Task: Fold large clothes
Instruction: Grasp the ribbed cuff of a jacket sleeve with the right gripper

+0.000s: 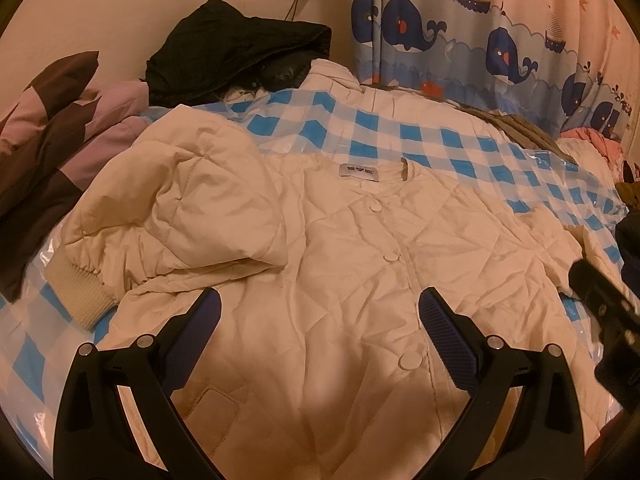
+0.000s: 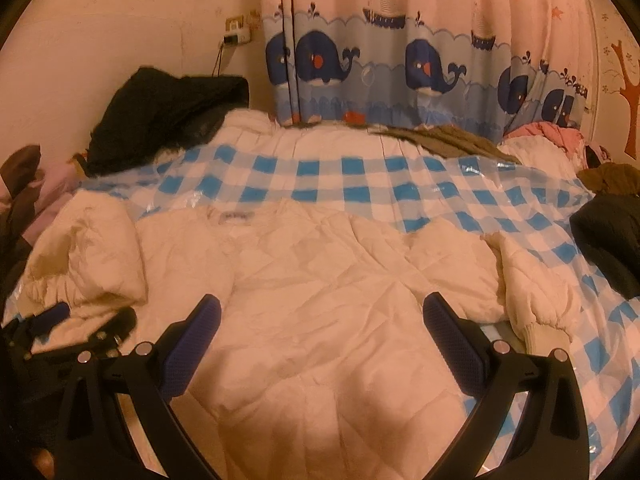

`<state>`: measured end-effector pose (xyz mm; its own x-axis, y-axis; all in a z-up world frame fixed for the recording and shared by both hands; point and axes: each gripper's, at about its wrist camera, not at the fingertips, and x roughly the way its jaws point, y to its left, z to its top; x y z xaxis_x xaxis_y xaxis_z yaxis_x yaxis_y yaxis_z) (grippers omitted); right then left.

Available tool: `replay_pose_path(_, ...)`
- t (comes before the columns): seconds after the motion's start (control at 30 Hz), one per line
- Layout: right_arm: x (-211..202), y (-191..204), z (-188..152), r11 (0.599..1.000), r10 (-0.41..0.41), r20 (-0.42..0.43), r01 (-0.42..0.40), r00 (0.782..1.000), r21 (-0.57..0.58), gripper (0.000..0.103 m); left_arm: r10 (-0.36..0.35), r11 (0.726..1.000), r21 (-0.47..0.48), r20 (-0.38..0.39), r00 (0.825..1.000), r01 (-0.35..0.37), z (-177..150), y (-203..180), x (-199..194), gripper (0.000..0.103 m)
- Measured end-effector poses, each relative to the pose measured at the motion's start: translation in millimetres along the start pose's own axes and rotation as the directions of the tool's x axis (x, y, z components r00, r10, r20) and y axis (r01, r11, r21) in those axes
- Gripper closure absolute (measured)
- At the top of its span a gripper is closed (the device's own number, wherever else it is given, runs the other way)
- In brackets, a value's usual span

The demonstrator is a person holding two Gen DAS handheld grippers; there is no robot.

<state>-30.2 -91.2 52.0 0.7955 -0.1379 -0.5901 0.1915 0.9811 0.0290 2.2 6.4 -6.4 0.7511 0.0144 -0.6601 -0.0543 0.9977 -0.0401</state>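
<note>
A cream jacket (image 1: 360,248) lies flat (one sleeve (image 1: 176,208) folded in); both grippers, left (image 1: 320,336) and right (image 2: 322,340), hover wide apart, empty.

Cream jacket (image 1: 360,248) is quilted cloth, matt and crinkled, with smooth matt buttons (image 1: 412,360), a woven label (image 1: 359,172) at the collar and a ribbed knit cuff (image 1: 80,296) on the left sleeve. Under it a blue-white checked sheet (image 1: 400,136) looks like glossy plastic film, shiny glints at the right edge; far left a black garment (image 1: 236,52) is matt cloth, the whale curtain (image 1: 460,40) thin printed fabric. Left gripper (image 1: 320,320) and right gripper (image 2: 322,320) are matt black plastic with textured blue rubbery pads (image 1: 444,332) and small shiny metal pins (image 1: 495,342).
</note>
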Motion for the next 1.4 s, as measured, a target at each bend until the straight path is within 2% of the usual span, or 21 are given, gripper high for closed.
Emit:
replay_pose_path(0.07, -0.3, -2.0, -0.2, 0.999, -0.02, -0.024, 0.018, 1.0, -0.05, 0.005, 0.003, 1.0, 0.001, -0.002, 1.0, -0.003, -0.8, 0.9, 0.1, 0.008)
replay_pose_path(0.17, -11.6, -20.1, -3.2, 0.982, -0.117, -0.002, 0.115, 0.993, -0.152, 0.006, 0.001, 1.0, -0.008, -0.013, 1.0, -0.002, 2.3, 2.5, 2.2, 0.008)
replay_pose_path(0.23, -21.0, -52.1, -9.1, 0.969, -0.164, 0.026, 0.166, 0.986, -0.185, 0.006, -0.001, 1.0, -0.008, -0.014, 1.0, 0.001, 2.1, 2.9, 1.4, 0.008)
replay_pose_path(0.3, -20.4, -98.2, -19.9, 0.943, -0.259, 0.027, 0.258, 0.966, -0.209, 0.006, 0.001, 1.0, 0.0, -0.012, 1.0, -0.001, 2.9, 1.3, 1.9, 0.008)
replay_pose_path(0.37, -8.3, -144.7, -30.5, 0.931, -0.319, -0.042, 0.304, 0.947, -0.202, 0.006, 0.003, 1.0, 0.013, -0.013, 1.0, -0.003, 1.4, -0.1, 1.4, 0.008)
replay_pose_path(0.5, 18.7, -209.7, -46.6, 0.95, -0.301, -0.169, 0.279, 0.939, -0.142, 0.006, 0.005, 0.999, 0.044, -0.019, 1.0, -0.004, -1.4, -7.8, 1.4, 0.008)
replay_pose_path(0.63, 47.7, -214.0, -55.3, 0.943, -0.301, -0.208, 0.258, 0.931, -0.211, 0.006, 0.009, 0.998, 0.066, -0.032, 0.999, -0.007, -3.7, -15.3, 2.8, 0.008)
replay_pose_path(0.73, 83.2, -215.7, -69.5, 0.939, -0.301, -0.301, 0.226, 0.905, -0.26, 0.006, 0.01, 0.998, 0.069, -0.041, 0.999, -0.007, -1.7, -18.4, 6.8, 0.008)
replay_pose_path(0.77, 90.6, -220.3, -75.2, 0.949, -0.275, -0.333, 0.2, 0.902, -0.242, 0.006, 0.01, 0.998, 0.068, -0.044, 0.999, -0.007, -1.9, -18.3, 7.2, 0.008)
replay_pose_path(0.8, 92.8, -228.5, -76.2, 0.965, -0.236, -0.345, 0.177, 0.908, -0.195, 0.006, 0.009, 0.998, 0.068, -0.047, 0.999, -0.005, -1.7, -18.1, 8.0, 0.008)
replay_pose_path(0.87, 92.0, -233.2, -73.4, 0.97, -0.224, -0.347, 0.173, 0.911, -0.173, 0.008, 0.007, 0.998, 0.067, -0.052, 0.999, -0.004, -1.2, -18.0, 9.3, 0.008)
replay_pose_path(0.97, 91.7, -232.8, -73.5, 0.967, -0.235, -0.337, 0.183, 0.912, -0.179, 0.016, 0.009, 0.997, 0.077, -0.048, 0.999, -0.005, -1.8, -19.7, 9.4, 0.008)
replay_pose_path(1.0, 90.1, -231.6, -74.9, 0.966, -0.24, -0.329, 0.19, 0.913, -0.177, 0.022, 0.009, 0.997, 0.08, -0.048, 0.999, -0.005, -1.9, -20.5, 9.6, 0.008)
replay_pose_path(1.07, 89.0, -232.5, -76.9, 0.965, -0.251, -0.321, 0.209, 0.913, -0.158, 0.026, 0.01, 0.996, 0.084, -0.046, 0.999, -0.006, -1.9, -21.6, 9.9, 0.008)
replay_pose_path(1.13, 88.3, -235.4, -76.5, 0.967, -0.248, -0.313, 0.214, 0.917, -0.139, 0.035, 0.01, 0.996, 0.084, -0.046, 0.999, -0.006, -1.6, -21.3, 10.1, 0.008)
replay_pose_path(1.27, 84.3, -245.0, -72.2, 0.983, -0.183, -0.312, 0.174, 0.932, -0.057, 0.049, 0.009, 0.996, 0.085, -0.047, 0.999, -0.005, -1.6, -21.2, 10.3, 0.008)
replay_pose_path(1.33, 81.0, -252.9, -66.6, 0.991, -0.121, -0.308, 0.132, 0.944, 0.017, 0.072, 0.009, 0.996, 0.087, -0.046, 0.999, -0.005, -1.4, -21.7, 9.8, 0.008)
replay_pose_path(1.4, 76.5, -261.2, -57.5, 0.992, -0.079, -0.296, 0.106, 0.952, 0.075, 0.084, 0.009, 0.996, 0.091, -0.045, 0.999, -0.005, -1.2, -21.5, 9.2, 0.008)
